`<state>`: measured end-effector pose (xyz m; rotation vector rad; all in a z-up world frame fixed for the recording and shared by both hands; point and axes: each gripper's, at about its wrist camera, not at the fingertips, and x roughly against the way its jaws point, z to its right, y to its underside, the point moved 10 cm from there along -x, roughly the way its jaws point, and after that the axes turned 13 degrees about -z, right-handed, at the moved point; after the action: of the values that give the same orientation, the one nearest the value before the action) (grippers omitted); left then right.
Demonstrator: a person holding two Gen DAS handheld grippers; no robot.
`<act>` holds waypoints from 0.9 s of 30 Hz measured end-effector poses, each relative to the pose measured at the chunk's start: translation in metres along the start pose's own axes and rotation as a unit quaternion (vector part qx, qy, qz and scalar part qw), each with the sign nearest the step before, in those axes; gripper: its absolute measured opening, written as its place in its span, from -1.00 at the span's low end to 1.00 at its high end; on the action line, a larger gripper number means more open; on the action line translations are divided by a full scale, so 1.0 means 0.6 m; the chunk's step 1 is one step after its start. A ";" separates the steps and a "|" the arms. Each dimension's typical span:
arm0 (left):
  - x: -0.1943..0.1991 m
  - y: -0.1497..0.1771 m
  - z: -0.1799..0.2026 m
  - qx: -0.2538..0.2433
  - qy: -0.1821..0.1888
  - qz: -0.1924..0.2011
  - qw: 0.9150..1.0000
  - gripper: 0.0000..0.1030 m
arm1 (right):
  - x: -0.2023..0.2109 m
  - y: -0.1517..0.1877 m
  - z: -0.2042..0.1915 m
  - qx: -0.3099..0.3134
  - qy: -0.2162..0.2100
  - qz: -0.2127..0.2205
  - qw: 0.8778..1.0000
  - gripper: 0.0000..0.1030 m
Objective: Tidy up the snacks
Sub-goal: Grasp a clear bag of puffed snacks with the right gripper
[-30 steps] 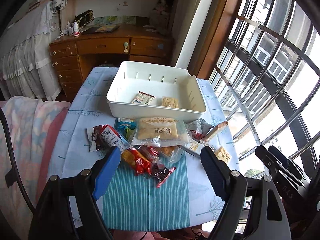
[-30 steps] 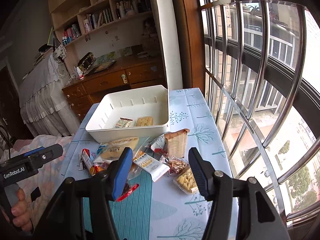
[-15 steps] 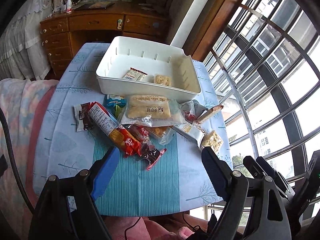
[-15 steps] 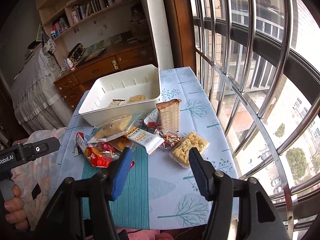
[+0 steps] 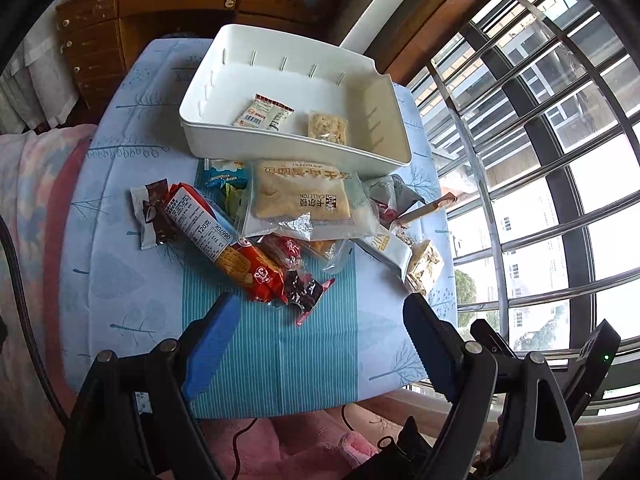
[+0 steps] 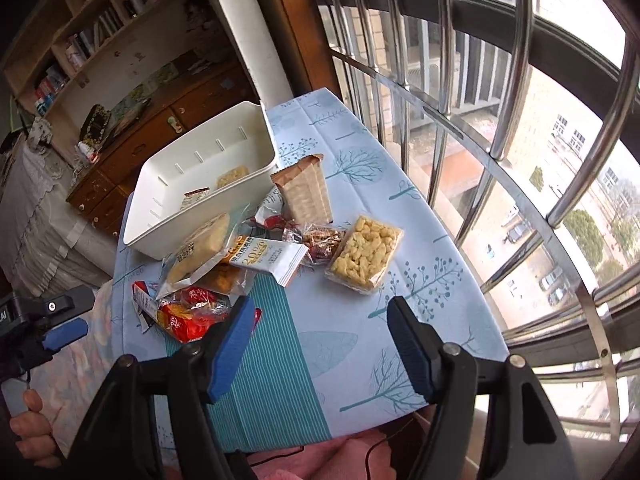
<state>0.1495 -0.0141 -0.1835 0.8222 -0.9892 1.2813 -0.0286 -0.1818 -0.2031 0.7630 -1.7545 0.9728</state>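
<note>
The left tongs (image 5: 320,320) hang over the near part of the bench (image 5: 280,360), blue-padded jaws spread wide with nothing between them, only the teal striped cloth below. Just beyond their tips lies a long red biscuit packet (image 5: 224,244) with a small dark red wrapped sweet (image 5: 306,290) at its near end. A brown-and-white chocolate wrapper (image 5: 150,212) sits to the left of the packet, touching it.

The right tongs (image 6: 320,320) hover over the same cloth nearer the window, their jaws opening and empty. Ahead of them a clear-wrapped block of puffed yellow rice cake (image 6: 366,254) lies flat on the pale blue tree-print cover. Beside it are a white sachet with gold lettering (image 6: 272,256) and a small clear bag of reddish-brown pieces (image 6: 322,240). A tall pack of pale crackers (image 6: 304,194) stands tilted behind them, close to the tray.

A large clear bag holding a flat pale pastry (image 5: 300,196) rests on top of the heap, against the near wall of the white rectangular plastic tray (image 5: 288,148). Inside the tray lie a small white sachet with red print (image 5: 264,112) and a clear-wrapped beige square snack (image 5: 328,128), side by side and apart.

A wooden chest of drawers (image 5: 100,40) stands past the bench, and a barred window (image 6: 500,120) runs along its right side. At the lower left of the right wrist view, a hand (image 6: 28,428) grips the left tool's handle.
</note>
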 end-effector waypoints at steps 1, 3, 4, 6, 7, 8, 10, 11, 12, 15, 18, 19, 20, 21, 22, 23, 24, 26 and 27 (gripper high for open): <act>-0.004 0.000 -0.001 0.000 0.000 -0.008 1.000 0.61 | -0.006 0.003 0.005 -0.015 -0.002 -0.006 1.000 0.36; -0.014 0.001 -0.002 0.002 0.003 -0.025 1.000 0.61 | -0.021 0.011 0.013 -0.041 -0.007 -0.024 0.999 0.36; -0.019 0.001 -0.001 0.002 0.005 -0.032 0.999 0.61 | -0.026 0.016 0.017 -0.052 -0.008 -0.032 0.998 0.36; -0.029 0.000 0.001 -0.002 0.007 -0.042 0.999 0.61 | -0.035 0.024 0.025 -0.074 -0.011 -0.045 0.996 0.36; -0.034 0.000 0.004 -0.004 0.008 -0.048 0.999 0.61 | -0.039 0.027 0.027 -0.082 -0.014 -0.051 0.995 0.36; -0.038 0.000 0.006 -0.006 0.009 -0.052 0.999 0.61 | -0.042 0.029 0.030 -0.089 -0.015 -0.055 0.994 0.36; -0.046 0.000 0.012 -0.007 0.011 -0.061 0.998 0.61 | -0.048 0.030 0.035 -0.099 -0.015 -0.062 0.993 0.36; -0.049 -0.002 0.014 -0.006 0.011 -0.063 0.998 0.61 | -0.051 0.029 0.038 -0.104 -0.016 -0.065 0.992 0.36; -0.051 -0.003 0.016 -0.005 0.012 -0.065 0.998 0.61 | -0.055 0.029 0.040 -0.110 -0.018 -0.069 0.991 0.36; -0.056 -0.013 0.022 0.001 0.011 -0.067 0.998 0.61 | -0.070 0.023 0.046 -0.119 -0.027 -0.084 0.989 0.36; -0.061 -0.026 0.028 0.014 0.008 -0.066 0.998 0.61 | -0.085 0.010 0.055 -0.125 -0.033 -0.096 0.987 0.36; -0.063 -0.030 0.030 0.020 0.006 -0.066 0.998 0.61 | -0.090 0.004 0.058 -0.127 -0.035 -0.101 0.986 0.36; -0.064 -0.034 0.031 0.027 0.004 -0.066 0.997 0.61 | -0.095 -0.002 0.062 -0.129 -0.038 -0.106 0.985 0.36; -0.066 -0.038 0.032 0.033 0.002 -0.066 0.997 0.61 | -0.101 -0.009 0.067 -0.134 -0.041 -0.110 0.984 0.36; -0.068 -0.042 0.034 0.039 0.000 -0.067 0.997 0.61 | -0.107 -0.015 0.072 -0.139 -0.045 -0.116 0.982 0.36; -0.071 -0.045 0.037 0.044 -0.003 -0.068 0.997 0.61 | -0.112 -0.020 0.077 -0.144 -0.050 -0.121 0.981 0.36; -0.075 -0.047 0.040 0.048 -0.005 -0.069 0.996 0.61 | -0.116 -0.025 0.081 -0.146 -0.055 -0.127 0.980 0.36; -0.083 -0.050 0.049 0.057 -0.011 -0.074 0.996 0.61 | -0.126 -0.036 0.089 -0.147 -0.062 -0.137 0.978 0.36; -0.087 -0.050 0.053 0.060 -0.013 -0.077 0.995 0.61 | -0.131 -0.043 0.092 -0.147 -0.065 -0.142 0.977 0.36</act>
<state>0.1746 -0.0669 -0.2190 0.9911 -0.8579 1.2088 -0.0041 -0.2370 -0.2819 0.8688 -1.7902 0.4676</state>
